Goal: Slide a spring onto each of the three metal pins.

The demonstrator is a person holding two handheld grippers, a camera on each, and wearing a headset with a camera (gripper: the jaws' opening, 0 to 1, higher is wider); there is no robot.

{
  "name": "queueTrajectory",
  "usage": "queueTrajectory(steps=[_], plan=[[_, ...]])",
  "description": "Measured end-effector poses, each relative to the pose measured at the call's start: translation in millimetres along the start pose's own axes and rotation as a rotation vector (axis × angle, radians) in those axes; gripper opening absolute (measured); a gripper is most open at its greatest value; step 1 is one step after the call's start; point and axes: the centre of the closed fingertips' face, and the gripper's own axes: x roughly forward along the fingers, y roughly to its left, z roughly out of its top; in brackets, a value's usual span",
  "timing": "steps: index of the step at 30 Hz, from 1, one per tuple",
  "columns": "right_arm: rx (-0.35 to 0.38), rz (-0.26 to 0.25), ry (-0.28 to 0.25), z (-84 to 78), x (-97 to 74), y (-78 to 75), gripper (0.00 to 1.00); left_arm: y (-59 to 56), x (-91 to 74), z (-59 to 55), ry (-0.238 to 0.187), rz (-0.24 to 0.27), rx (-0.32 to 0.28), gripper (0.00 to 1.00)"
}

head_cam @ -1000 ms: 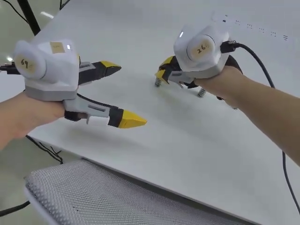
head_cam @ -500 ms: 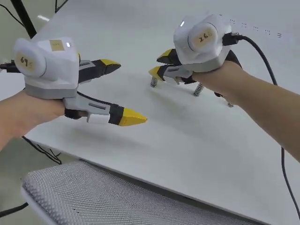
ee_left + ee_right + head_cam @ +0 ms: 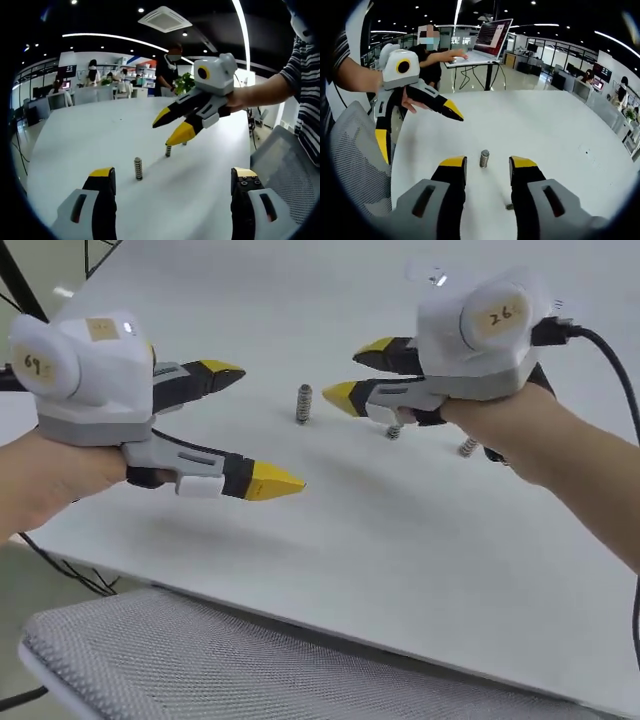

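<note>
We held our left gripper (image 3: 262, 428) wide open and empty, hovering over the white table (image 3: 400, 560). Our right gripper (image 3: 345, 375), jaws partly parted, gripped nothing above three upright springs (image 3: 304, 403), standing apart in a row, each apparently already seated on its pin.

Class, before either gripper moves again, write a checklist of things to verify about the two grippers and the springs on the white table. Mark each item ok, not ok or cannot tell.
1. The left gripper is open and holds nothing: ok.
2. The right gripper is open and holds nothing: ok.
3. Three springs stand on the table, the first spring, second spring and third spring: ok.
4. A pin runs through each spring: cannot tell, too small.
5. Both grippers are apart from the springs: ok.
</note>
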Motion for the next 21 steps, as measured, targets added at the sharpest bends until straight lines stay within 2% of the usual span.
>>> queueTrajectory(steps=[5, 9, 12, 16, 21], plan=[[0.027, -0.009, -0.029, -11.0, -17.5, -2.0, 0.5, 0.5, -1.3, 3.8, -0.001, 0.002, 0.005, 0.95], [0.06, -0.026, -0.044, -26.8, -34.6, -2.8, 0.56, 0.7, -2.1, 6.0, 0.003, 0.003, 0.011, 0.95], [0.104, -0.065, -0.068, -35.8, -49.8, -5.5, 0.6, 0.1, -2.0, 6.3, 0.01, 0.0, 0.015, 0.96], [0.142, -0.11, -0.118, -39.5, -67.9, -6.0, 0.67, 0.0, -1.3, 7.3, 0.012, -0.001, 0.017, 0.96], [0.15, -0.158, -0.124, -56.4, -89.5, -3.4, 0.79, 0.9, -0.9, 8.1, 0.012, 0.004, 0.013, 0.96]])
